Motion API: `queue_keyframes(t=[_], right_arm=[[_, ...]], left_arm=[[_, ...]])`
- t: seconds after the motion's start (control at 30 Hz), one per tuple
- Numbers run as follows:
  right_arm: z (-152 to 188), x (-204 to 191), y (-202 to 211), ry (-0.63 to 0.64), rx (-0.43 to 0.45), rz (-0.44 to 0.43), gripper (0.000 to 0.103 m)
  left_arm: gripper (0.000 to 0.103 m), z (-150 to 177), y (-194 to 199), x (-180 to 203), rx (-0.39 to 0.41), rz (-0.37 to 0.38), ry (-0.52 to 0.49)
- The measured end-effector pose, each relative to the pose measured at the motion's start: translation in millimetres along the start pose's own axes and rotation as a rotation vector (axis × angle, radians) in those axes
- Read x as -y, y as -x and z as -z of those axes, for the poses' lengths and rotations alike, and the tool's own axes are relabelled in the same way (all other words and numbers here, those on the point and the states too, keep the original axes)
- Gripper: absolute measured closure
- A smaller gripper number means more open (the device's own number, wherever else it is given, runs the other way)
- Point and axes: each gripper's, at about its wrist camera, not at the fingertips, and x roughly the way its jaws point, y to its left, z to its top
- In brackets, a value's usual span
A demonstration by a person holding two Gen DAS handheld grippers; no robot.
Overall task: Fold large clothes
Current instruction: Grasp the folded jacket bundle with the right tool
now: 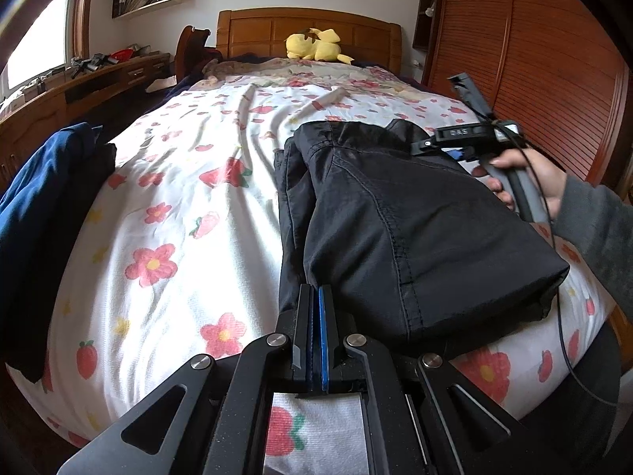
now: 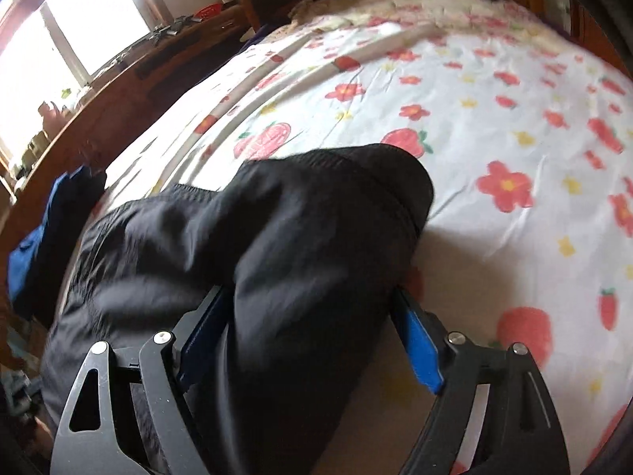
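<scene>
Black trousers (image 1: 395,217) lie folded on the flowered bed sheet (image 1: 178,198), on the right half of the bed. My left gripper (image 1: 316,293) is shut, its tips at the trousers' near left edge; whether any fabric is pinched I cannot tell. A hand in a grey sleeve holds my right gripper (image 1: 437,113) over the far right end of the trousers. In the right wrist view the right gripper (image 2: 308,289) stands wide open. A thick fold of the black trousers (image 2: 300,229) bulges between its blue pads (image 2: 421,340). That view is blurred.
A blue garment (image 1: 43,198) is heaped at the bed's left edge. A yellow plush toy (image 1: 314,45) rests against the wooden headboard (image 1: 277,27). A wooden desk (image 1: 59,99) runs along the left under a window, and slatted wardrobe doors (image 1: 534,59) stand on the right.
</scene>
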Motion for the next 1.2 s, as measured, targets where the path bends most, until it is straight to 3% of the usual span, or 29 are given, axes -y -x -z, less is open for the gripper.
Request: queue_keyframes(t=[0.4, 0.47, 0.53, 0.63, 1.2], right_arm=[[-0.4, -1.4, -15.3, 0.013, -0.022, 0.038, 0.019], [0.7, -2.5, -15.9, 0.017, -0.021, 0.044, 0.019], [1.2, -2.4, -16.3, 0.017, -0.021, 0.046, 0.019], [0.8, -1.9, -17.3, 0.018, -0.022, 0.048, 0.018], [1.5, 2.6, -19.4, -0.007, -0.044, 0.033, 0.018]], left_arm=[[0.095, 8.0, 29.7, 2.5, -0.025, -0.041, -0.002], [0.088, 13.0, 35.4, 0.4, -0.037, -0.026, 0.007], [0.065, 18.8, 37.6, -2.4, -0.045, -0.017, 0.021], [0.053, 20.3, 34.7, -8.5, -0.066, 0.004, 0.056], [0.051, 20.0, -3.1, -3.4, -0.107, 0.056, 0.083]])
